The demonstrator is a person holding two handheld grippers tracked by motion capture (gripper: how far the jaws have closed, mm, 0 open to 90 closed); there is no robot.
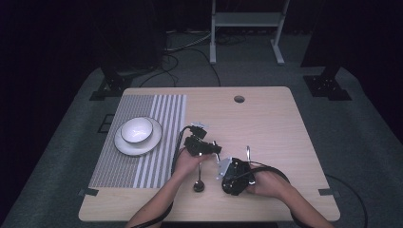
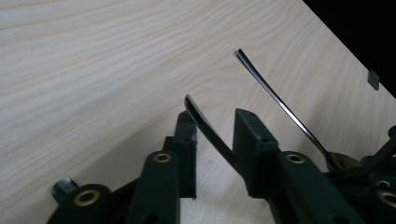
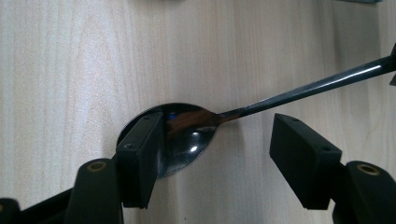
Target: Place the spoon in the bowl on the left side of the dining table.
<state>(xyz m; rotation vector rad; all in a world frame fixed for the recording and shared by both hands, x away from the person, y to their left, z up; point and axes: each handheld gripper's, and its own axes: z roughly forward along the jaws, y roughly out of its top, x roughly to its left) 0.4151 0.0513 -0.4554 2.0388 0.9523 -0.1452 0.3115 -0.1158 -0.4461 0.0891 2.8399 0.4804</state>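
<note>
A white bowl (image 1: 136, 130) sits on a white plate (image 1: 124, 145), on a striped placemat (image 1: 161, 142) at the counter's (image 1: 266, 123) left. Right of the mat, the left gripper (image 1: 215, 148) holds its jaws around the handle of a spoon (image 1: 199, 184) — narrowly parted, handle between them, lying against the right-hand one; whether they pinch it I cannot tell. The spoon's bowl rests near the front edge. The right gripper (image 3: 217, 158) hangs over that bowl, jaws spread wide, one overlapping the bowl's rim. A second utensil (image 2: 280, 105) lies just beside — on the bare wood.
</note>
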